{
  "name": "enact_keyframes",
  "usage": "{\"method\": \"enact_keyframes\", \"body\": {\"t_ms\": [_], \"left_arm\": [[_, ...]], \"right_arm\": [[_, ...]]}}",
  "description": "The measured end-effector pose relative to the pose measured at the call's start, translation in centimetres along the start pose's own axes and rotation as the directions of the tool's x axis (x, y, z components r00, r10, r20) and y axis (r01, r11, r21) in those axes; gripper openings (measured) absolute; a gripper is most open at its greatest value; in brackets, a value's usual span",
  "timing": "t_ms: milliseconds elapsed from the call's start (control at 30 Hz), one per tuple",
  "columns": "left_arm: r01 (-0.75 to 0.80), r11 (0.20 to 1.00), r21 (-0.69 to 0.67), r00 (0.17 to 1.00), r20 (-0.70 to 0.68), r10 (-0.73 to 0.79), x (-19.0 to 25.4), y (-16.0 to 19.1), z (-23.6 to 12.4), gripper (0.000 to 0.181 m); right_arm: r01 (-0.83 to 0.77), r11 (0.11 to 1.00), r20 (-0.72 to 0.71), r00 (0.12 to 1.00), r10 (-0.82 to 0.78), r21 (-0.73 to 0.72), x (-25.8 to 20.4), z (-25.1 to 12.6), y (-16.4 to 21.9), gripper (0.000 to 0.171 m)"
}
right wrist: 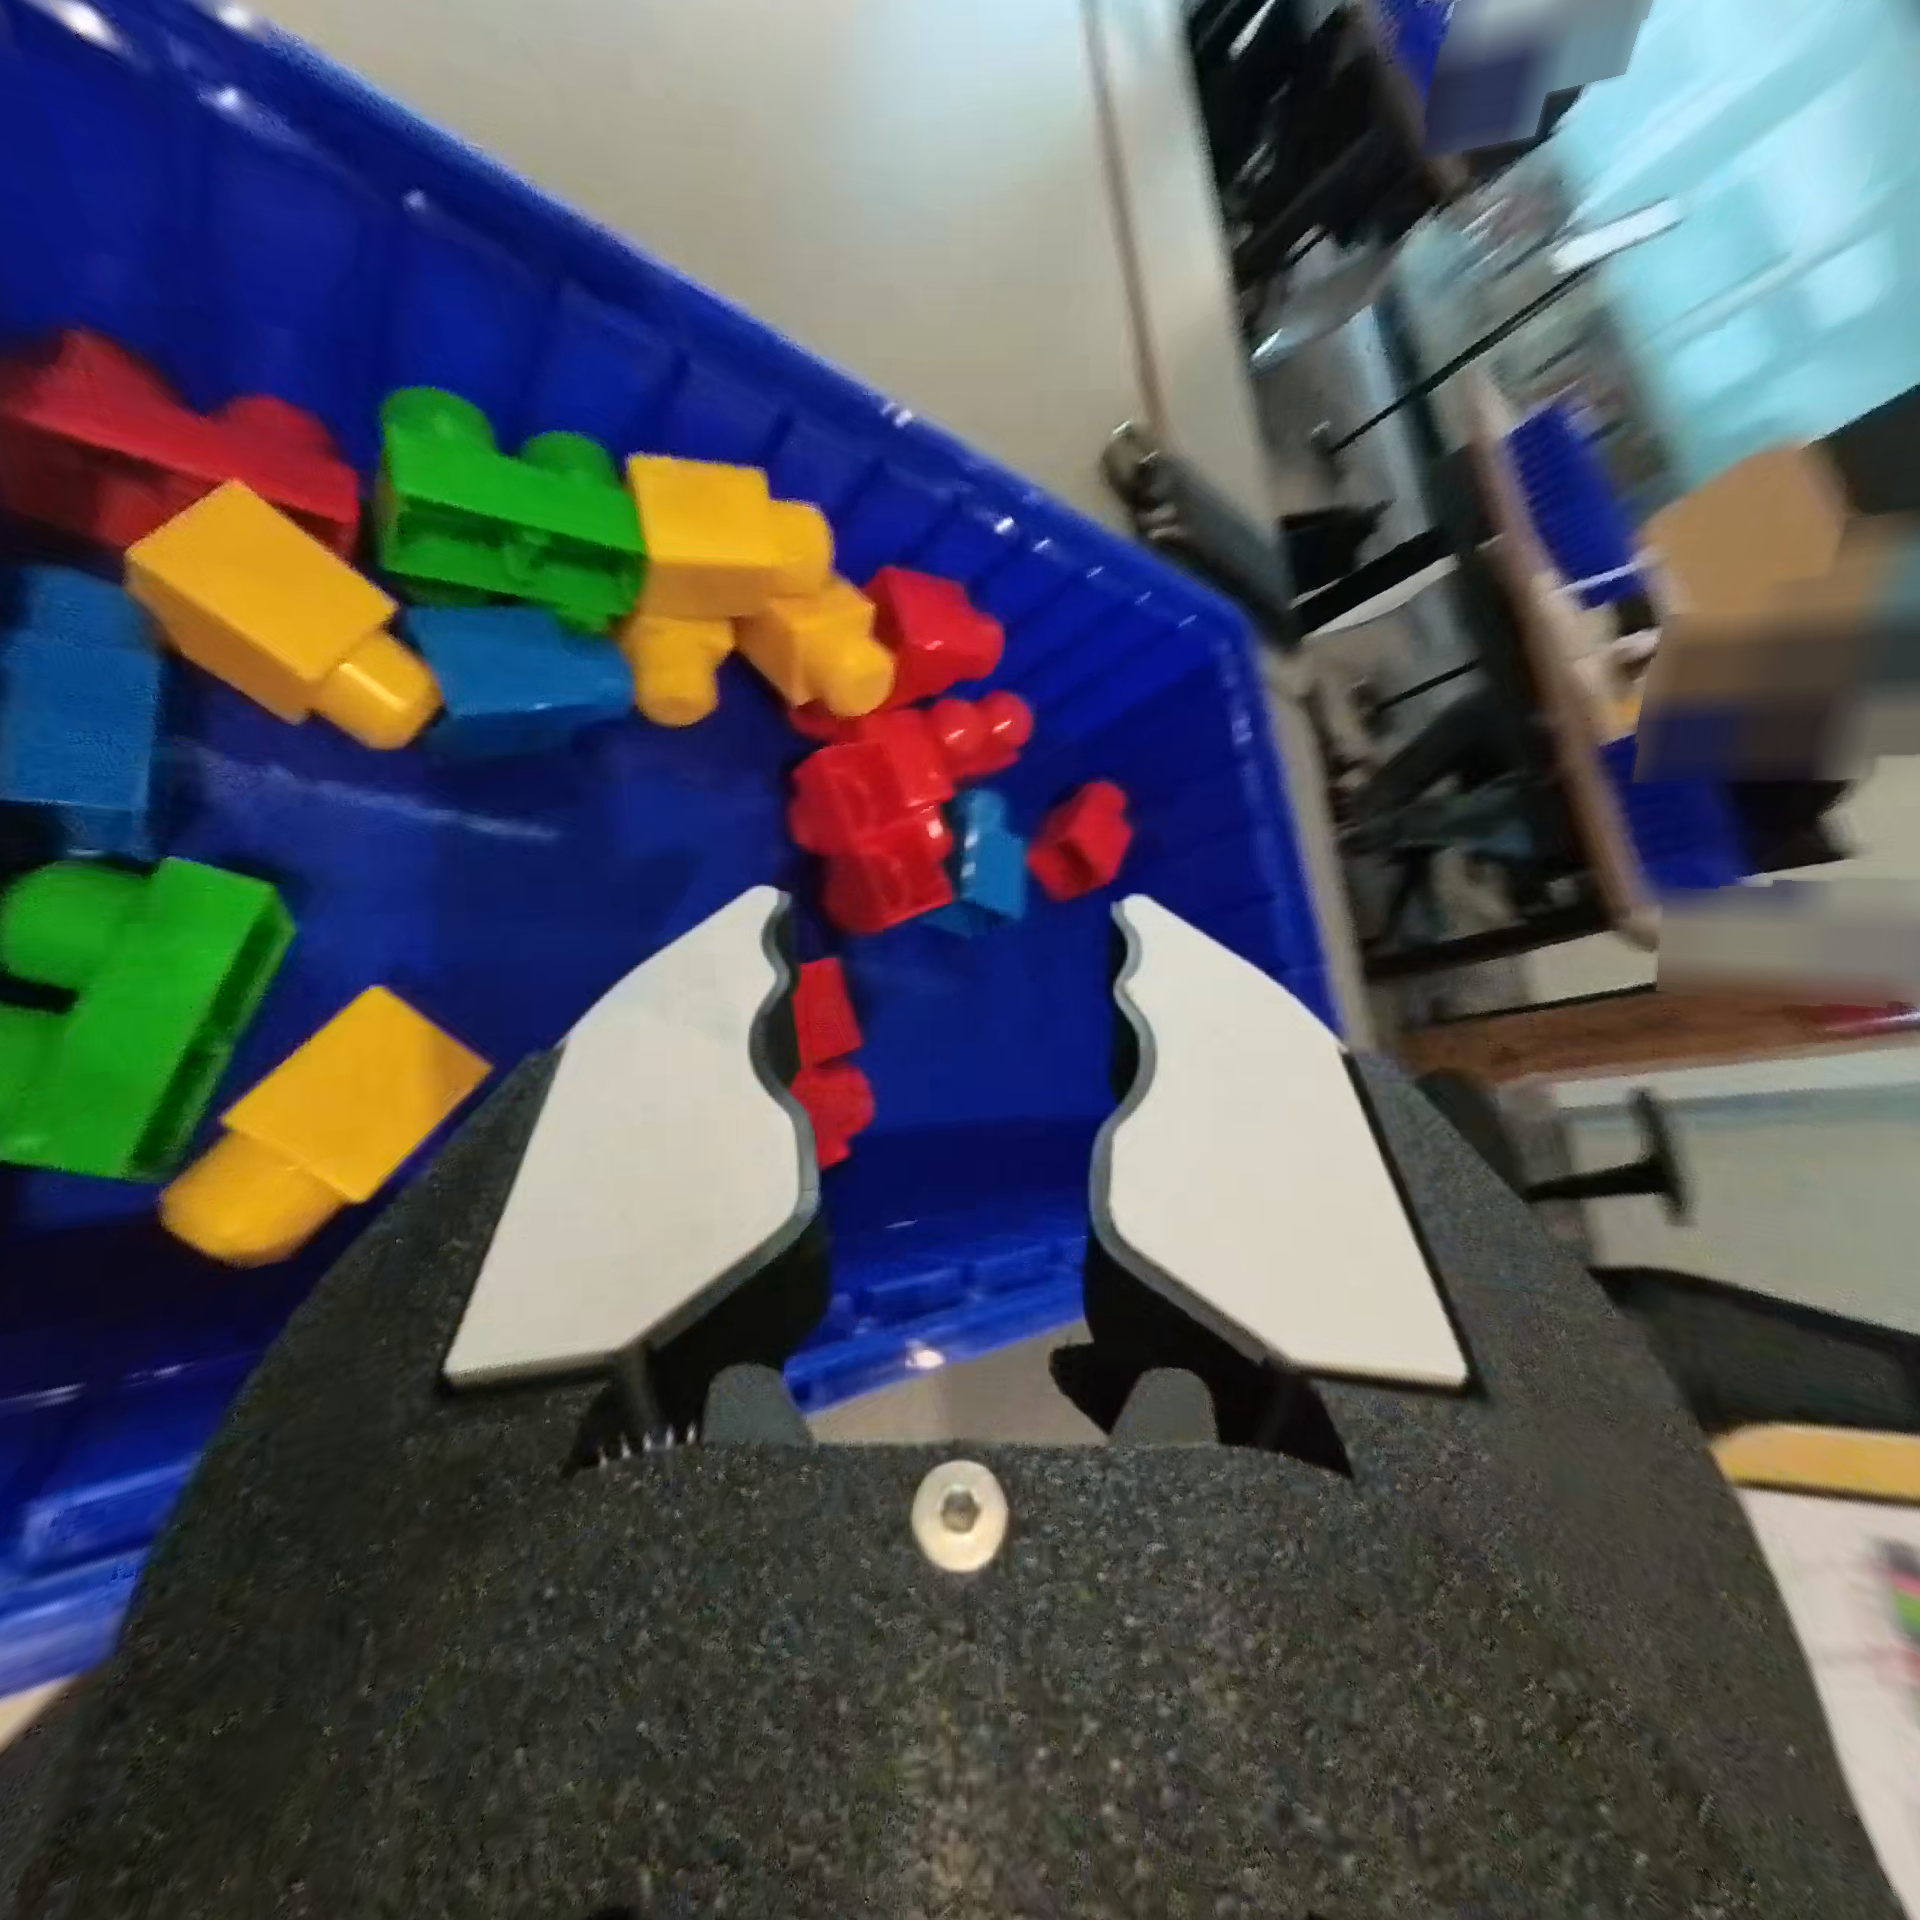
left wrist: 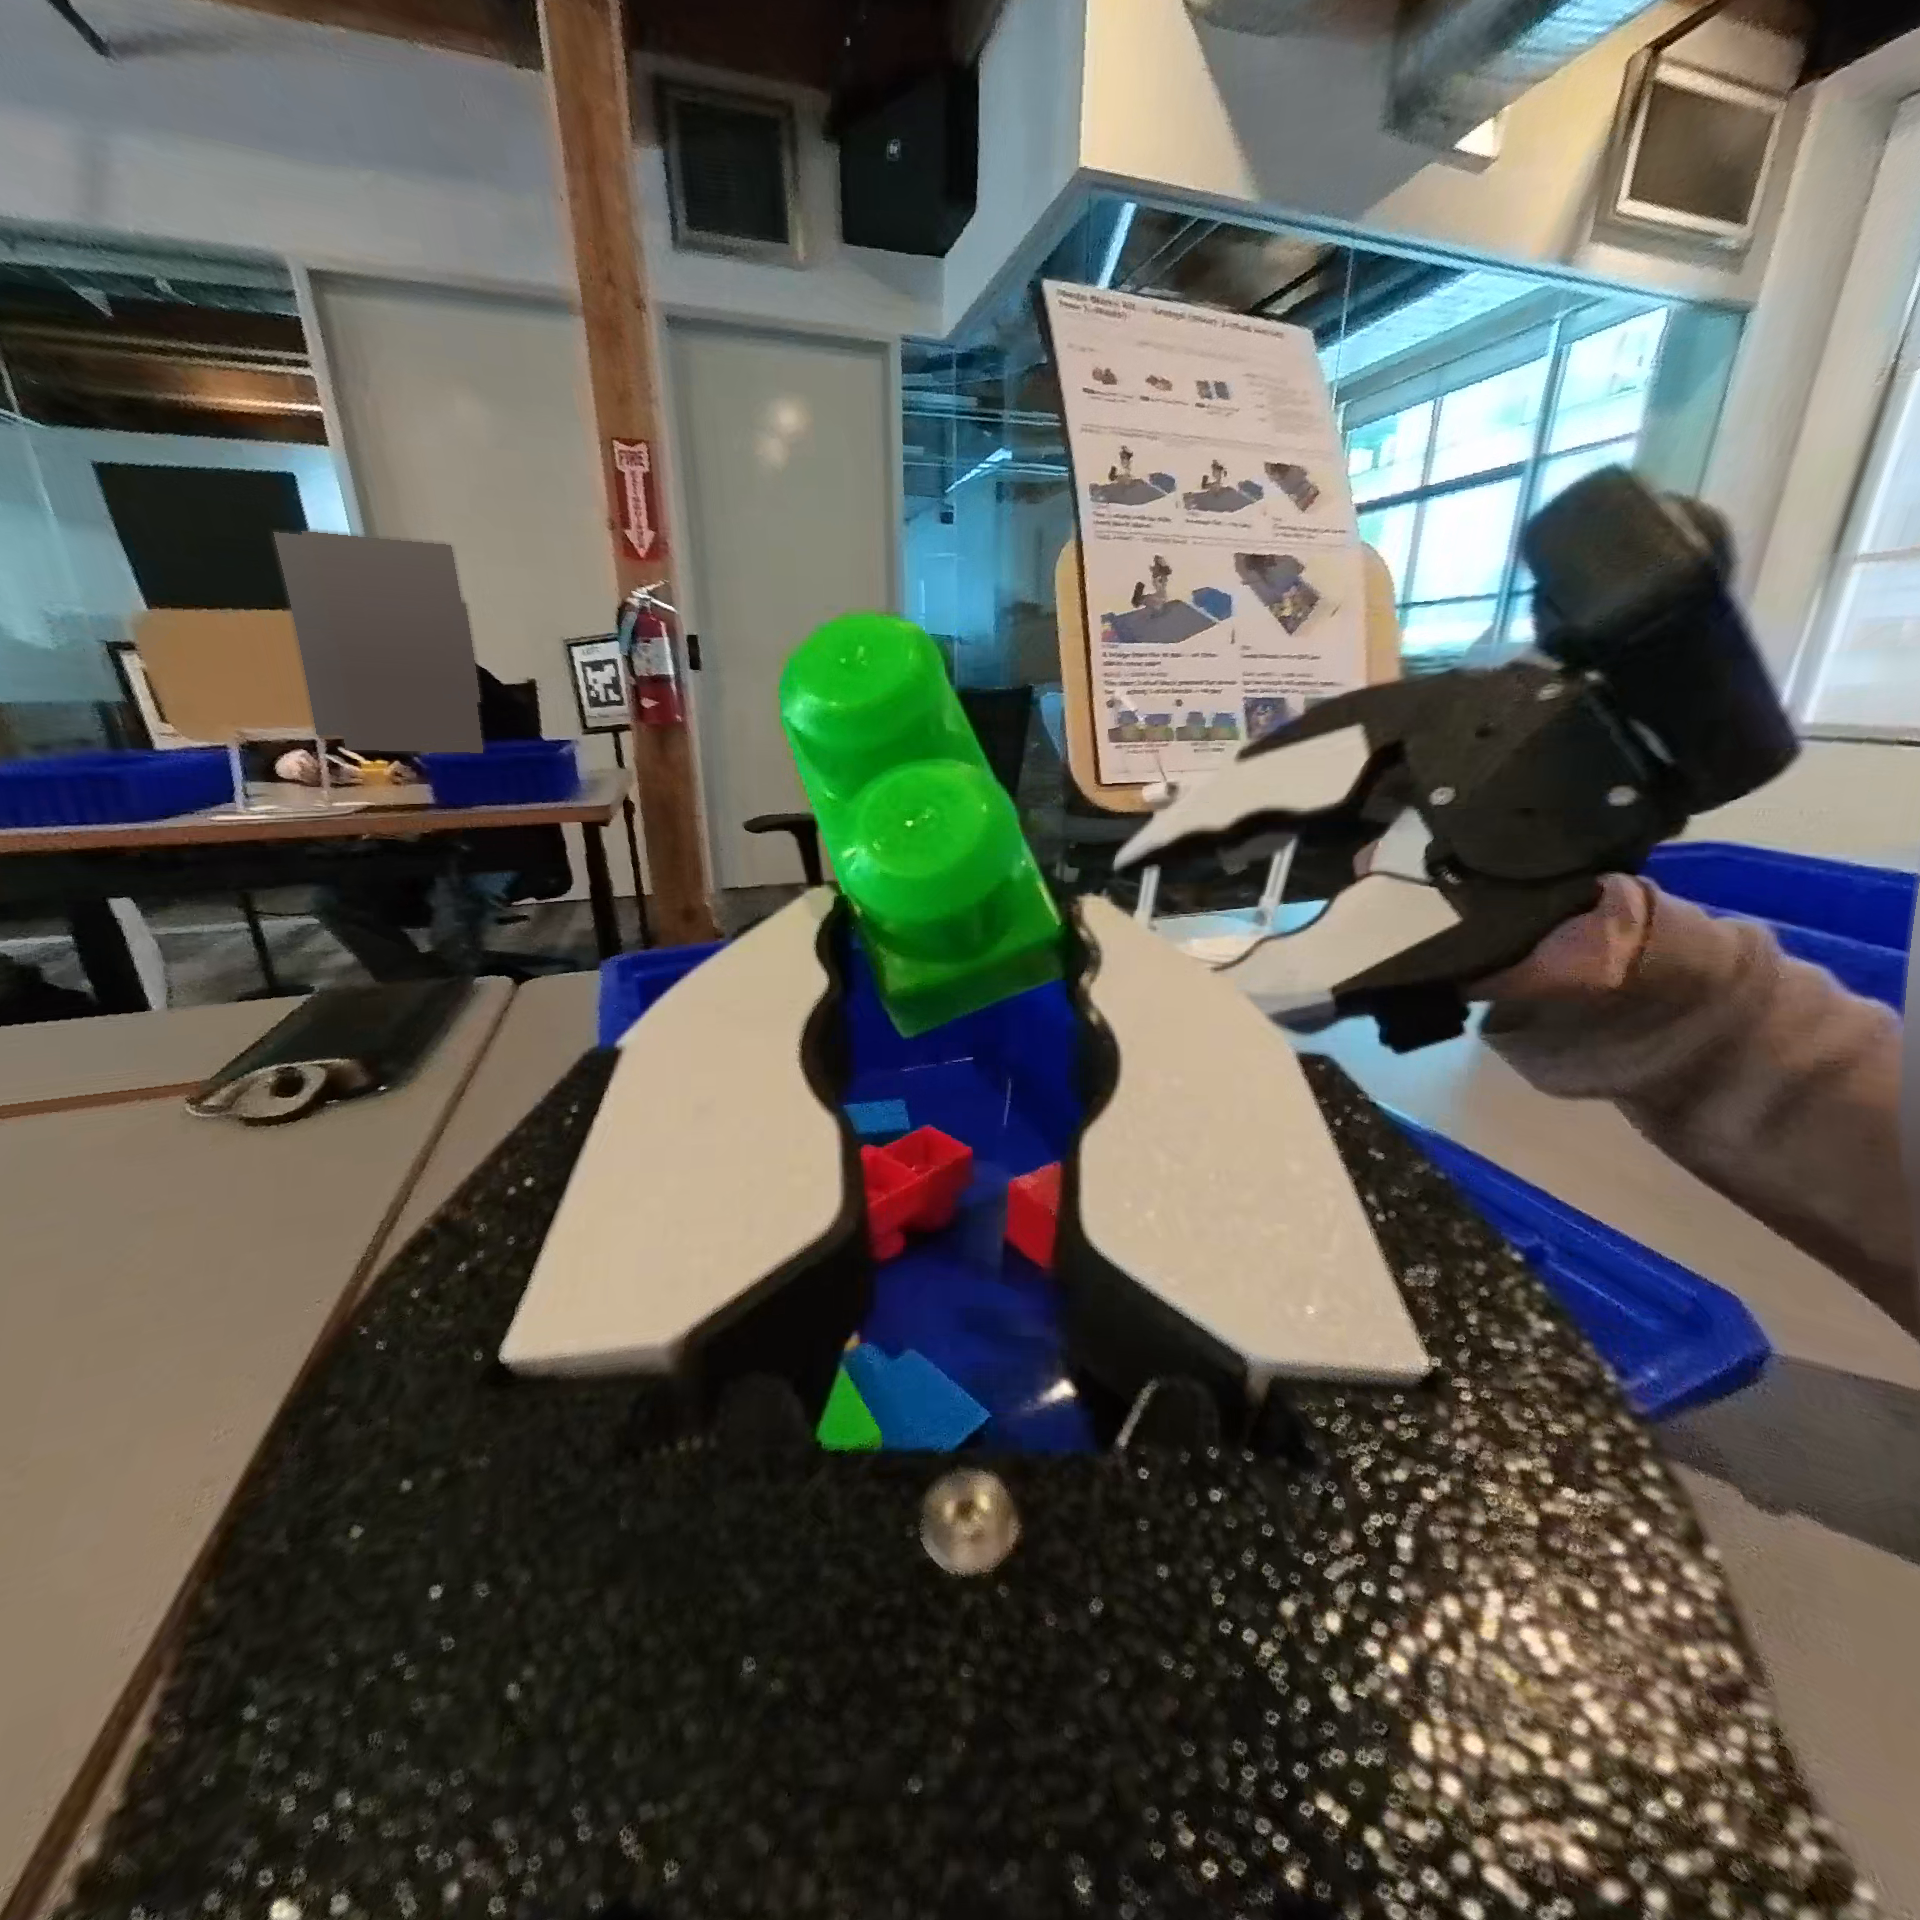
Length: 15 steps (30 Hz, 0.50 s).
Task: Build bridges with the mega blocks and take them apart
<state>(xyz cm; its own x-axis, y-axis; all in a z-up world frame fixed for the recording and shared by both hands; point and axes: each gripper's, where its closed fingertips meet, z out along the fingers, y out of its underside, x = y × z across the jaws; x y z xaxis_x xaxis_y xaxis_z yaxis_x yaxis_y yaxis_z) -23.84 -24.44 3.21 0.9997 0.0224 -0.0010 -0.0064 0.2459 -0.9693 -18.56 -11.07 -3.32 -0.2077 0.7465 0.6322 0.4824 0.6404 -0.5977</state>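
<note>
No bridge shows yet. The left gripper (left wrist: pixel 951 935) clenches a green block (left wrist: pixel 914 821) at centre frame; the right gripper (right wrist: pixel 951 914) hangs released over the bin (right wrist: pixel 1039 499) of loose blocks (right wrist: pixel 727 582).

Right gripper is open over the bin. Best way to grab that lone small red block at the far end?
Take the small red block across its flat sides below the stud, coming from above with the right gripper. It lies apart from the red cluster, leaving finger room, I judge.

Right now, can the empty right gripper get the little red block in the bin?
Probably yes. The right gripper is open and empty, hovering over the blue bin, and the small red block lies uncovered just ahead.
</note>
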Motion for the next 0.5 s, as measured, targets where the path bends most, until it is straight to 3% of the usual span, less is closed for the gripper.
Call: {"method": "enact_keyframes", "body": {"t_ms": [100, 267, 400, 500], "left_arm": [[0.003, 1.0, -0.001, 1.0, 0.008, -0.003, -0.1, 0.6, 0.3, 0.038], [0.039, 0.999, 0.021, 0.999, 0.001, -0.039, -0.4, 0.5, 0.2, 0.038], [0.089, 0.996, 0.01, 0.996, -0.026, -0.088, -0.6, 0.7, 0.3, 0.038], [0.103, 0.995, 0.003, 0.994, -0.036, -0.102, -0.6, 0.8, 0.3, 0.039]], "right_arm": [[-0.048, 0.981, 0.199, 0.976, 0.086, -0.188, -2.0, 2.4, 2.1, 0.059], [0.005, 0.935, 0.529, 0.825, 0.196, -0.354, -4.4, 4.8, 4.4, 0.06], [0.262, 0.842, 0.568, 0.821, 0.062, -0.471, -4.7, 5.5, 8.0, 0.065], [0.35, 0.786, 0.596, 0.803, 0.029, -0.509, -5.1, 5.7, 8.9, 0.062]]}}
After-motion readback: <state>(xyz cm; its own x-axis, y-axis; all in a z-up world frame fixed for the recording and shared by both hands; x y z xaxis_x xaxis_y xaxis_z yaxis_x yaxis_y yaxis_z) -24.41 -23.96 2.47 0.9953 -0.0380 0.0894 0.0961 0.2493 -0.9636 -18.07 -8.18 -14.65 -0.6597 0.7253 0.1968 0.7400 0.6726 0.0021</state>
